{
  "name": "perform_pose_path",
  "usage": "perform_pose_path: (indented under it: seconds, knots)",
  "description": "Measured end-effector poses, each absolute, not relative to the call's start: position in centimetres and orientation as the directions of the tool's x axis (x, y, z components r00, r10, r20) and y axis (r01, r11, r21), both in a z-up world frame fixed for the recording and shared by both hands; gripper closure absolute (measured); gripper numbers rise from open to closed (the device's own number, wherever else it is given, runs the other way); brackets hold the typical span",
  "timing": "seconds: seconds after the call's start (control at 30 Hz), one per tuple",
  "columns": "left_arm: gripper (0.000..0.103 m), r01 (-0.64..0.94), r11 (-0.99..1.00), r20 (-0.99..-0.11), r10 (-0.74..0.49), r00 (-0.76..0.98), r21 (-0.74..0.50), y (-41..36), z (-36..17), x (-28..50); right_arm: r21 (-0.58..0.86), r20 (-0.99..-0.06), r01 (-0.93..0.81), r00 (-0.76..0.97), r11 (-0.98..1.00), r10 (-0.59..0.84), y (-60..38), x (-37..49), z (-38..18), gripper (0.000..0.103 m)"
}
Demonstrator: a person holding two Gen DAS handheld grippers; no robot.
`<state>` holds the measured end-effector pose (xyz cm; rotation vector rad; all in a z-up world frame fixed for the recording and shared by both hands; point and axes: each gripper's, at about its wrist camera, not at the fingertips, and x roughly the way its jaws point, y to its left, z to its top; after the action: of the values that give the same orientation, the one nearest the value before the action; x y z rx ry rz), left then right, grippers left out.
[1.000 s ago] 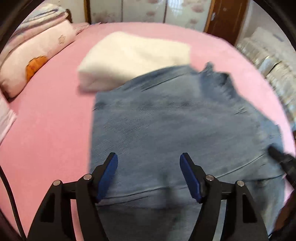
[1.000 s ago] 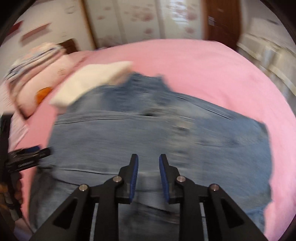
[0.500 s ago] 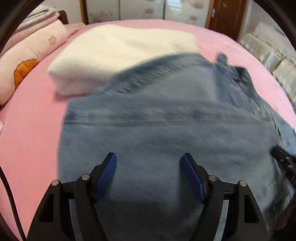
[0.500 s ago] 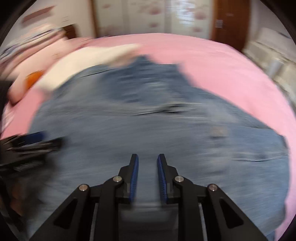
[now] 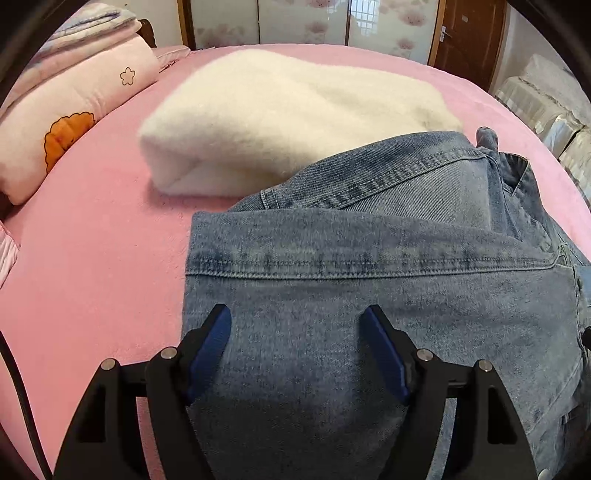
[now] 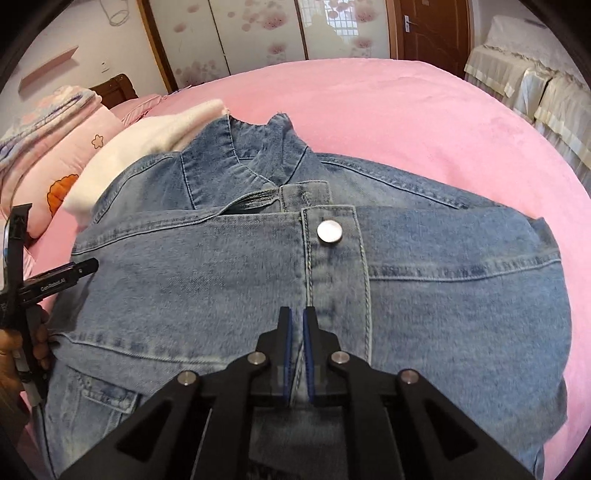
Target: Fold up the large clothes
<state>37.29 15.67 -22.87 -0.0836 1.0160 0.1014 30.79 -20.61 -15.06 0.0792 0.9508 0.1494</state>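
A blue denim jacket (image 5: 369,280) lies on the pink bed (image 5: 92,288), its lower part folded up over the chest, with a metal button (image 6: 329,231) on the hem band facing up. My left gripper (image 5: 295,321) hangs low over the left part of the fold, jaws wide open, with denim beneath and nothing pinched. Its black body also shows in the right wrist view as the left gripper (image 6: 55,280), held by a hand. My right gripper (image 6: 297,317) is shut over the jacket's (image 6: 184,295) button placket, with only a thin slit between the pads.
A folded white fluffy garment (image 5: 288,122) lies just beyond the jacket collar (image 6: 236,155). Pink pillows and folded bedding (image 5: 74,103) sit at the left. Wardrobe doors and a brown door (image 6: 432,29) stand behind the bed. A cream-covered sofa (image 6: 535,85) is at the right.
Both grippers came down and forward, closer to the jacket. The right jaws closed from a small gap to a slit. The left jaws stayed wide.
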Motion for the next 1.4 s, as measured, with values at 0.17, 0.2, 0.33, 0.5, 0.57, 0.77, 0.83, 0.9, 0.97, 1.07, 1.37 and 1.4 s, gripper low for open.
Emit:
perform_pose_path:
  seconds: [0.17, 0.2, 0.33, 0.5, 0.57, 0.77, 0.83, 0.9, 0.97, 1.07, 1.37, 1.4]
  knots:
    - [0.030, -0.125, 0.991, -0.857, 0.016, 0.515, -0.056, 16.1, -21.3, 34.7, 0.129, -0.800, -0.071, 0.582, 0.989, 0.146, -21.4, 30.0, -13.7, 0.097]
    - [0.030, -0.126, 0.989, -0.857, 0.003, 0.515, -0.072, 16.0, -21.0, 34.3, 0.130, -0.799, -0.067, 0.584, 0.989, 0.145, -21.5, 29.9, -13.4, 0.097]
    - [0.030, -0.124, 0.989, -0.853, 0.001, 0.522, -0.075, 15.4, -20.0, 32.8, 0.122, -0.798, -0.045, 0.589, 0.992, 0.125, -21.7, 29.2, -12.1, 0.097]
    - [0.030, -0.124, 0.990, -0.858, 0.007, 0.513, -0.066, 15.4, -19.2, 31.1, 0.083, -0.803, -0.011, 0.591, 0.997, 0.073, -21.6, 28.3, -10.6, 0.085]
    - [0.030, -0.127, 0.989, -0.856, 0.005, 0.517, -0.071, 15.6, -18.7, 30.4, 0.076, -0.793, -0.002, 0.606, 0.997, 0.061, -21.6, 27.5, -9.8, 0.081]
    - [0.030, -0.116, 0.991, -0.842, 0.010, 0.540, -0.063, 15.7, -15.9, 27.7, 0.020, -0.773, 0.012, 0.635, 1.000, 0.007, -21.3, 24.7, -7.3, 0.081]
    - [0.030, -0.116, 0.992, -0.841, 0.016, 0.541, -0.055, 15.6, -14.9, 26.4, 0.015, -0.769, 0.014, 0.639, 1.000, 0.002, -21.3, 23.7, -6.6, 0.081]
    - [0.030, -0.112, 0.992, -0.840, 0.019, 0.542, -0.050, 15.3, -14.0, 25.0, 0.023, -0.762, 0.009, 0.648, 1.000, 0.012, -21.3, 22.3, -5.8, 0.081]
    - [0.030, -0.108, 0.993, -0.841, 0.024, 0.541, -0.041, 15.0, -13.3, 23.8, 0.017, -0.753, 0.002, 0.657, 1.000, 0.012, -21.1, 21.0, -5.2, 0.081]
    - [0.030, -0.096, 0.995, -0.840, 0.020, 0.542, -0.038, 14.8, -12.2, 21.7, -0.008, -0.740, -0.009, 0.673, 1.000, 0.001, -20.9, 19.2, -4.4, 0.081]
    - [0.030, -0.098, 0.994, -0.827, 0.009, 0.561, -0.055, 14.4, -10.0, 15.4, 0.008, -0.710, -0.017, 0.704, 1.000, 0.018, -22.0, 13.8, -2.7, 0.081]
    - [0.030, -0.096, 0.993, -0.825, 0.000, 0.564, -0.066, 14.4, -9.9, 14.5, 0.013, -0.709, -0.016, 0.705, 1.000, 0.021, -22.2, 13.2, -2.7, 0.081]
